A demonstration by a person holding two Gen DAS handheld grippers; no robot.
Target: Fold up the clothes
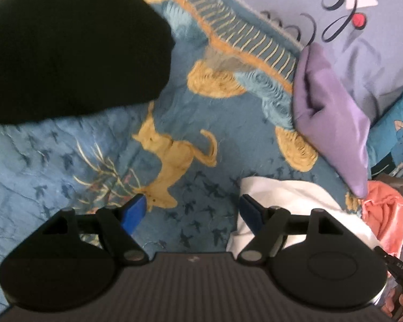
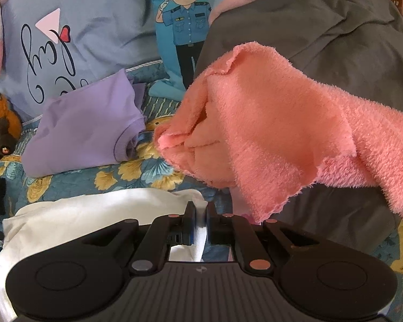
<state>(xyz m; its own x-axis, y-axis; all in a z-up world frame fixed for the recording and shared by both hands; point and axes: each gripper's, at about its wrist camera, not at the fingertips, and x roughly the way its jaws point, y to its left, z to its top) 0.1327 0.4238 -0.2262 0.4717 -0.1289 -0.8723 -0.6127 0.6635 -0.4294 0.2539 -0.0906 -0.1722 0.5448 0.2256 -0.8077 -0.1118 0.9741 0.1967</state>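
We see a bed spread with a blue quilt (image 1: 99, 145) patterned with yellow deer, dark birds and flowers. On it lie a black garment (image 1: 67, 51) at one side, a folded lilac garment (image 2: 86, 131), a white garment (image 2: 75, 214) nearest us, and a grey garment (image 2: 322, 37) heaped with a fluffy pink cloth (image 2: 276, 134) on top. A lavender pillow (image 2: 88, 26) with script lettering, a cartoon-officer cushion (image 2: 185, 26) and a brown plush toy (image 2: 0, 123) sit at the far edge.

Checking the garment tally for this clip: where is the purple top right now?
In the right wrist view the purple top lies folded on the blue bedspread, left of the pink fleece, beyond the white garment.
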